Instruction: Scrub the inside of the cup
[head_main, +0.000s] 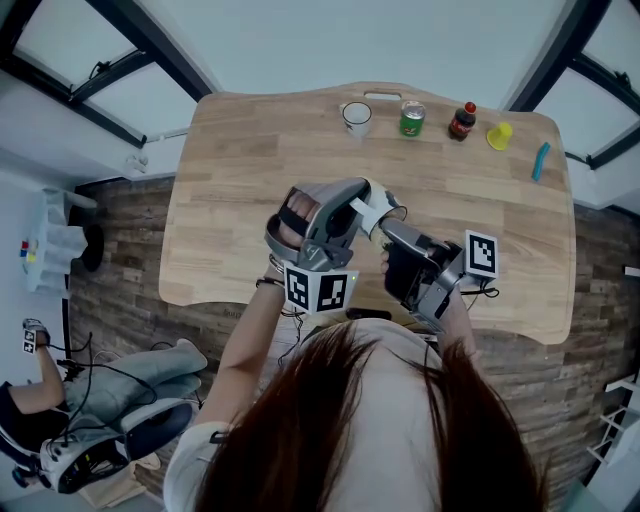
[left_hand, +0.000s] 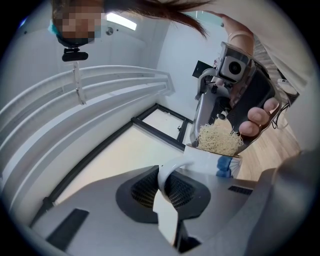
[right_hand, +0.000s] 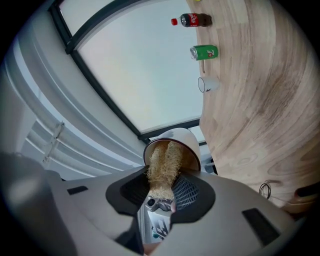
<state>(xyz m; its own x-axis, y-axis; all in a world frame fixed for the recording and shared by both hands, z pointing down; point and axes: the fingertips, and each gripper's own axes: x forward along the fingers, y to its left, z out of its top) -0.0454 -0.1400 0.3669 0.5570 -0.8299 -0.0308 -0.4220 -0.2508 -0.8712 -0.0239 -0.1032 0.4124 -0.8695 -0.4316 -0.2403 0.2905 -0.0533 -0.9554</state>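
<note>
Clamped the handle (left_hand: 167, 172) of the white cup (right_hand: 181, 137) in the left hand-held gripper (head_main: 347, 204), up in the air above the near edge of the surface (head_main: 240, 190), with the mouth tipped toward the right hand-held gripper (head_main: 396, 236). Pinched a straw-coloured loofah scrubber (right_hand: 162, 167) in the right jaws, with the far end pushed down inside that cup.

Judged the thin handle the weak spot. With hard pushing or twisting of the scrubber, could have turned the cup in the left jaws or levered it out, and dropped it onto the surface or the floor (head_main: 120, 270). Could also have dragged the loofah loose from the right jaws, gripped only at the near end, and left it stuck in the cup. Risked, with too shallow a stroke, missing the cup's bottom, hidden behind the scrubber.

Counted two hand-held grippers, one scrubber and two white cups: one held, and a second cup (head_main: 357, 117) standing at the far edge. Counted in a row beside it one green can (head_main: 412, 119), one dark cola bottle (head_main: 462, 121) with a red cap, one small yellow object (head_main: 499, 135) and one blue object (head_main: 540, 160), both too small to name.
</note>
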